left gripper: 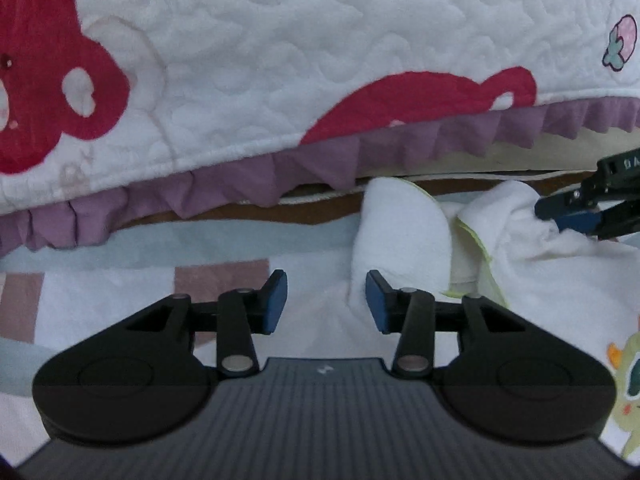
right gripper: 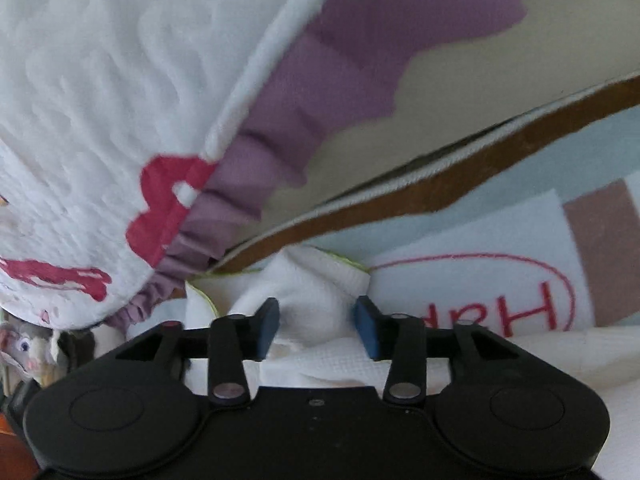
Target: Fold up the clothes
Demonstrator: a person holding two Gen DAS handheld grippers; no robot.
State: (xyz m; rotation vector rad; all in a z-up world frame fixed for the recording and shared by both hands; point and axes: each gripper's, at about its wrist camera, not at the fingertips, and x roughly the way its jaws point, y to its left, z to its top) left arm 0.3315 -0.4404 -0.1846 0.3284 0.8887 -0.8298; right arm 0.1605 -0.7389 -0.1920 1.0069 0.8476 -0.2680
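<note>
Lettering "HBH" [right gripper: 516, 316] in red, ringed, on the mat [right gripper: 480, 236]. White garment [right gripper: 316, 292] lies bunched there below the quilt [left gripper: 280, 40]. Left gripper [left gripper: 327, 300] spread; right gripper [right gripper: 316, 326] spread around a fold.

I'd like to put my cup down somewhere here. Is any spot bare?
The bare patch is the checked mat left of the white garment, below the quilt's purple frill. It is crowded to the right, where the left hand-held gripper and right hand-held gripper meet the bunched cloth.
</note>
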